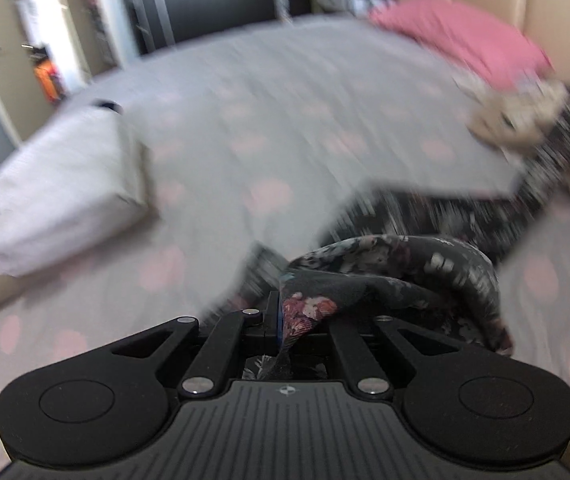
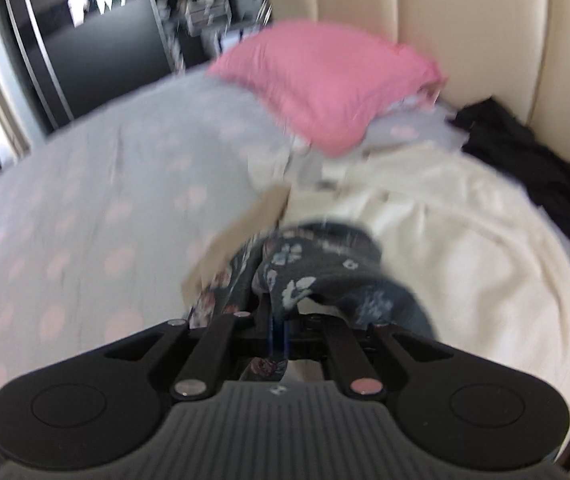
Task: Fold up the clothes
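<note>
A dark floral garment (image 1: 397, 268) hangs between both grippers above a bed. My left gripper (image 1: 281, 312) is shut on one edge of it; the cloth bunches over the right finger and stretches blurred toward the upper right. In the right wrist view my right gripper (image 2: 279, 320) is shut on another part of the same floral garment (image 2: 317, 276), which drapes over the fingers. Both views are motion-blurred.
The bed has a grey sheet with pink dots (image 1: 245, 128). A folded white stack (image 1: 65, 196) lies at the left. A pink pillow (image 2: 325, 80), a cream blanket (image 2: 465, 232) and a black garment (image 2: 533, 164) lie by the beige headboard (image 2: 465, 20). A dark wardrobe (image 2: 97, 48) stands behind.
</note>
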`<act>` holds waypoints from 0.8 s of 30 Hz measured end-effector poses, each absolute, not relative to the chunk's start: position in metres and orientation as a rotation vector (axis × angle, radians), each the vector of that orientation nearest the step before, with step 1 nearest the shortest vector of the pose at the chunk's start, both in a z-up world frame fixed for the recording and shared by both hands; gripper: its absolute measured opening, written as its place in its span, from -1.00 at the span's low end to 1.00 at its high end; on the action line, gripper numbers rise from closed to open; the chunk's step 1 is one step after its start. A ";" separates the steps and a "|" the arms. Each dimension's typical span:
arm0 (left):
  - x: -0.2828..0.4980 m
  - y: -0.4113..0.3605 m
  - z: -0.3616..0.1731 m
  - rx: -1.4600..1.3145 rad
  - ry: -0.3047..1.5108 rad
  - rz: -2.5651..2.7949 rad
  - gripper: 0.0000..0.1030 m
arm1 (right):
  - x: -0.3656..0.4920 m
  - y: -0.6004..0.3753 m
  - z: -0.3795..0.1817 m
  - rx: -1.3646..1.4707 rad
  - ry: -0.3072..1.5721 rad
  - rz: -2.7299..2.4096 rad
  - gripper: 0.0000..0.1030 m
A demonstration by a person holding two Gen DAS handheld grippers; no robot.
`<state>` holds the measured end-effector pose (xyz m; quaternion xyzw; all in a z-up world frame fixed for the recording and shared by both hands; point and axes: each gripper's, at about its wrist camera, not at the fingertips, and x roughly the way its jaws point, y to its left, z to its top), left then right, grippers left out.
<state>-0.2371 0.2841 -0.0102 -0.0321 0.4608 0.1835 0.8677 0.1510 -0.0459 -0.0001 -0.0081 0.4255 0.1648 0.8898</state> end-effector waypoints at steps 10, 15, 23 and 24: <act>-0.256 0.272 -0.012 -0.120 0.966 0.104 -0.07 | 0.124 -0.044 0.001 -0.108 0.917 0.412 0.33; -0.259 0.273 0.000 -0.163 0.929 0.041 -0.03 | 0.101 -0.026 0.007 -0.151 0.920 0.533 0.46; -0.271 0.270 0.023 -0.218 0.844 -0.108 0.01 | 0.070 0.001 0.012 -0.204 0.822 0.669 0.58; -0.274 0.272 0.026 -0.246 0.819 -0.134 0.01 | 0.069 0.003 0.013 -0.202 0.821 0.676 0.59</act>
